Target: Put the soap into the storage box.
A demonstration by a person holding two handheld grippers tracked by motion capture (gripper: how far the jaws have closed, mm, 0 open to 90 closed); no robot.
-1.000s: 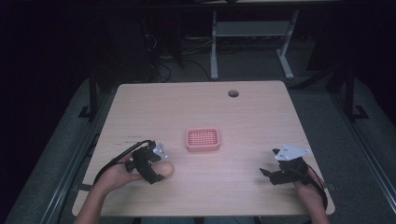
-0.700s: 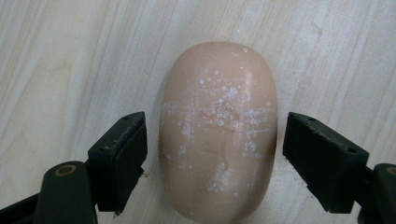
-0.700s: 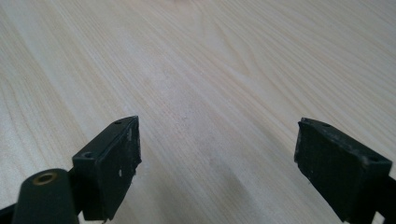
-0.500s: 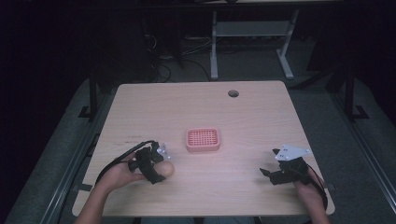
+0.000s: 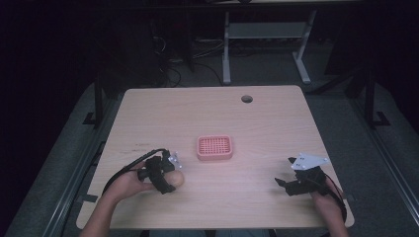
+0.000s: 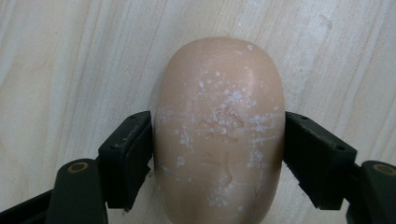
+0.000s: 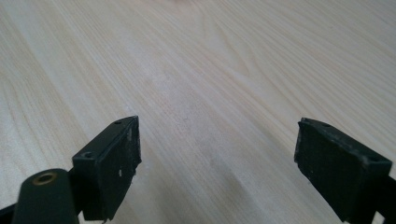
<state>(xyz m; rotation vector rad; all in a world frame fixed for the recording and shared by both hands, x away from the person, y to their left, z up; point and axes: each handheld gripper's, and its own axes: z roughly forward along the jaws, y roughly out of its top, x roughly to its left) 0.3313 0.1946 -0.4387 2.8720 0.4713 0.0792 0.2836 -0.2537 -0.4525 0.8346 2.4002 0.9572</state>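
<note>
Jaws of the left gripper (image 6: 217, 154) closed against both sides of a tan oval soap bar (image 6: 218, 130) lying on the pale wood counter (image 5: 276, 123): grasp step. Likely next: lift towards the pink perforated tray (image 5: 214, 147) nearby. Right gripper (image 7: 217, 161) wide open, empty.

High view is looking down and forward over the whole table (image 5: 276, 118); left gripper view is pointing straight down, very close, onto the soap (image 6: 218, 135), shared with high view (image 5: 177, 180); right gripper view is skimming low across bare tabletop.
</note>
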